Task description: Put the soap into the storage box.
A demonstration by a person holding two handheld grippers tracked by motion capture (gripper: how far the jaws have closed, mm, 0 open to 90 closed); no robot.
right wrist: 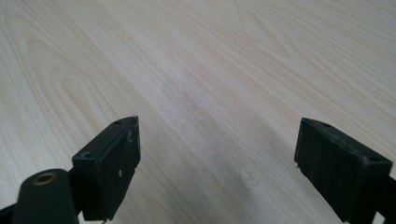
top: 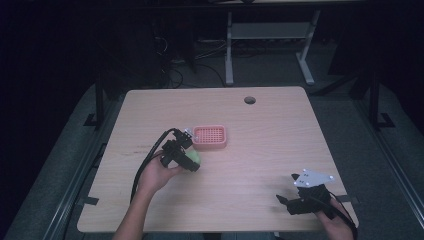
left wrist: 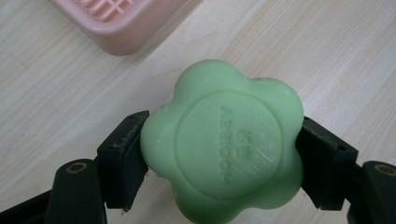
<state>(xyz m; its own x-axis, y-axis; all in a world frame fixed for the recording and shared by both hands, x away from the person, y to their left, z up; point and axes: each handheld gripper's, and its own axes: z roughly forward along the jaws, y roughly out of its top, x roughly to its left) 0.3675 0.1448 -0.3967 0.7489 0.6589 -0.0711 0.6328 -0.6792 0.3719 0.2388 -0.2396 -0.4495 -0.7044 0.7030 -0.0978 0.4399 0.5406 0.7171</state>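
Green soap (left wrist: pixel 223 144), flower-shaped, clamped between both jaws of left gripper (left wrist: pixel 223 154), just near-left of pink soap dish (top: pixel 210 136) at table (top: pixel 260 150) centre. Right gripper (right wrist: pixel 217 163) jaws wide apart, holding nothing, over bare wood at near-right corner.

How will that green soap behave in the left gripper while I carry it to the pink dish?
The soap looks solid, so it should hold its shape. Its surface seems smooth and waxy, so it may slip. The left gripper holds it only at two rounded lobes, so it could twist. The pink dish is close; move slowly.
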